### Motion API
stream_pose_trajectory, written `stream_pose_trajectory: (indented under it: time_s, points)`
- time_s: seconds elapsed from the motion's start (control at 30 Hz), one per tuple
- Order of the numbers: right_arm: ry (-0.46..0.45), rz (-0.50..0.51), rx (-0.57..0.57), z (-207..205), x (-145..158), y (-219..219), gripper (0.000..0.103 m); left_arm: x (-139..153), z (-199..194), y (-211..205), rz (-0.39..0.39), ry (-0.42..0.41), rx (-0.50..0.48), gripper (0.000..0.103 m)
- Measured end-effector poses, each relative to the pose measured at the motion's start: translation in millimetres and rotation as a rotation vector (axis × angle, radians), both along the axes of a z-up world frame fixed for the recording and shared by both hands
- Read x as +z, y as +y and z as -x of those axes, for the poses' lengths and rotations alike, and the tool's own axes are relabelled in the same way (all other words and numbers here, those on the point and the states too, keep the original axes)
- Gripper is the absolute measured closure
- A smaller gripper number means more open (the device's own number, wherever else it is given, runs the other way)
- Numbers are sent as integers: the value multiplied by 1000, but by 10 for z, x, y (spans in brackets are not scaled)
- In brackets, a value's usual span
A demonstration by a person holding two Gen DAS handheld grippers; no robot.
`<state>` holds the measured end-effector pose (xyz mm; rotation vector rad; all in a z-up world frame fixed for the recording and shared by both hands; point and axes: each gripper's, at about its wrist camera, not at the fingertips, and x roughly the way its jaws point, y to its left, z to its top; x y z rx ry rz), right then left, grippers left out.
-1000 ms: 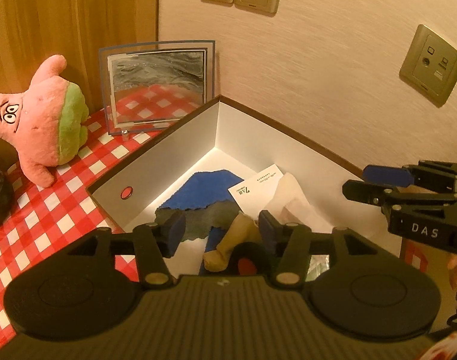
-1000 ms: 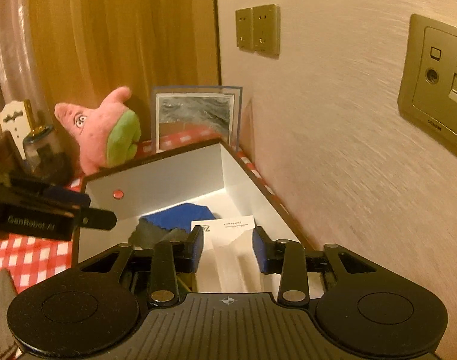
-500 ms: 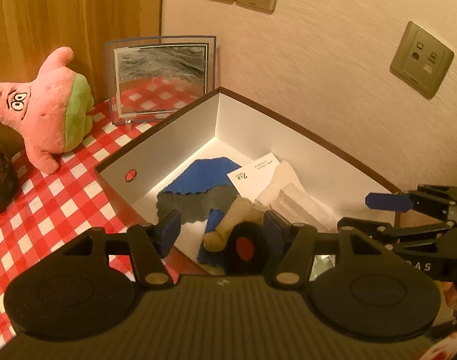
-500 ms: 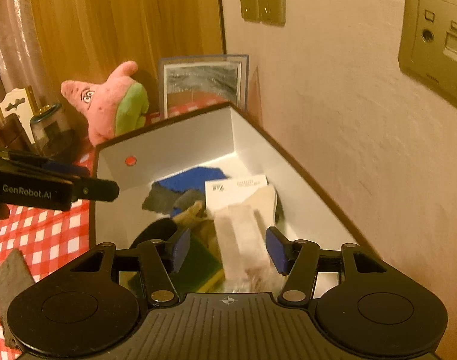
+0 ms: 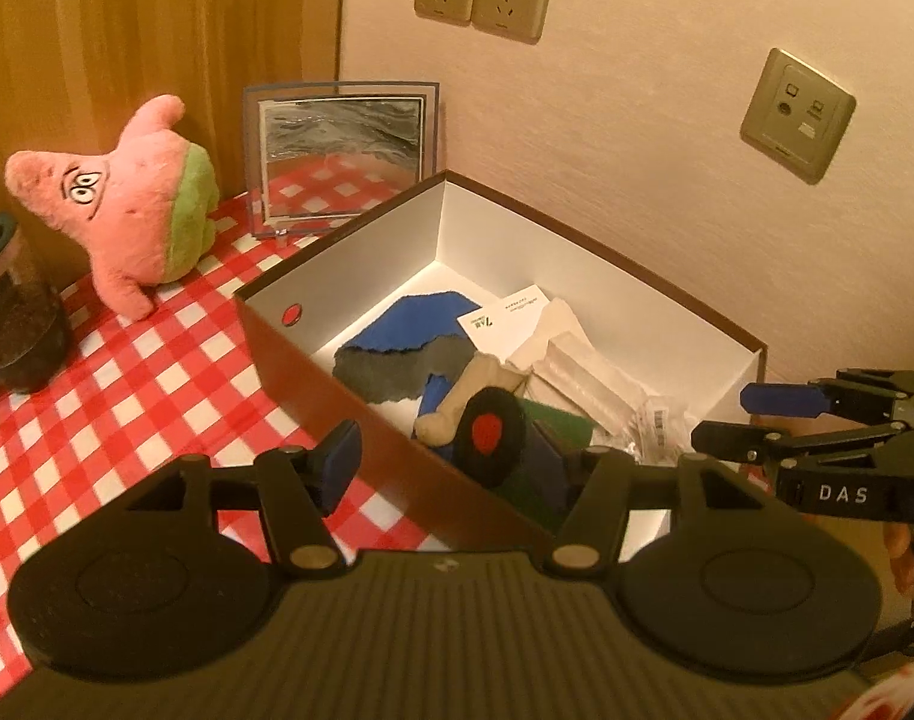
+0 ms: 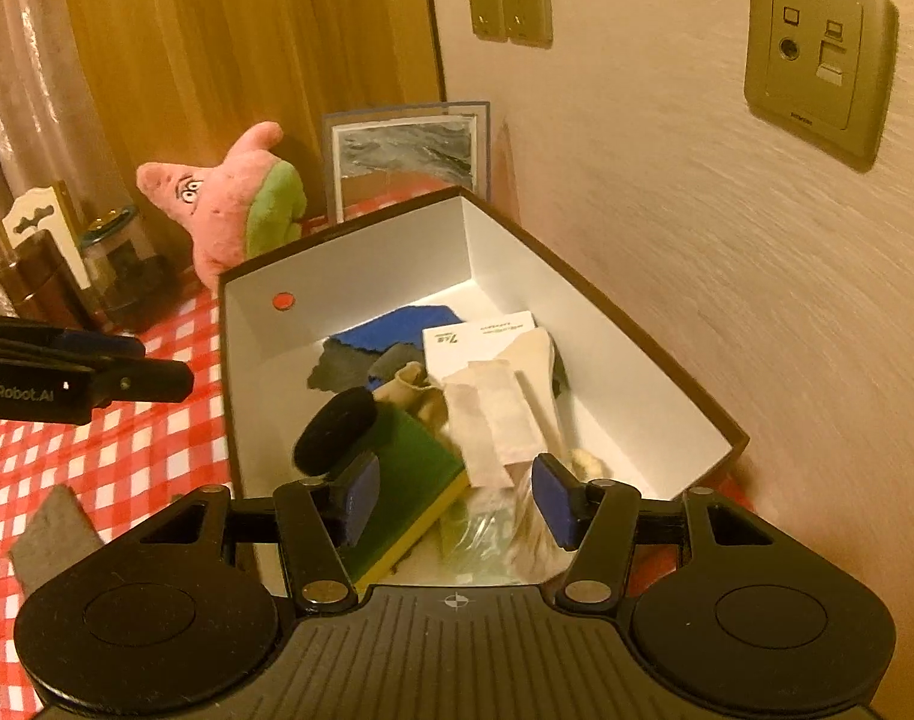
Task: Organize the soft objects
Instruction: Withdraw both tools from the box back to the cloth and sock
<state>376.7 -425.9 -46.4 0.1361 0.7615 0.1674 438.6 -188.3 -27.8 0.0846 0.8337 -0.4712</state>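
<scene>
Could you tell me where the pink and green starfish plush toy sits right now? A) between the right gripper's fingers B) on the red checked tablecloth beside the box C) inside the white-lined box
B: the pink and green starfish plush toy stands on the red checked tablecloth, outside the white-lined box.

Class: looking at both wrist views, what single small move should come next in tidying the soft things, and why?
Probably swing the left gripper toward the pink plush star: it sits on the checked cloth outside the box, and the jaws are open and empty.
</scene>
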Motion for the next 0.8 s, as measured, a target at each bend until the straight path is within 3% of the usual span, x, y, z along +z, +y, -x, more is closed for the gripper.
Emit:
stream_pose_trajectory:
  time_s: [0.3, 0.8]
  points:
    - [-13, -14, 44, 290, 102, 213, 46, 50, 391, 362, 0, 8, 48, 43]
    - [20, -30, 215, 736, 18, 883, 46, -158, 1027, 1128, -35, 74, 194, 43]
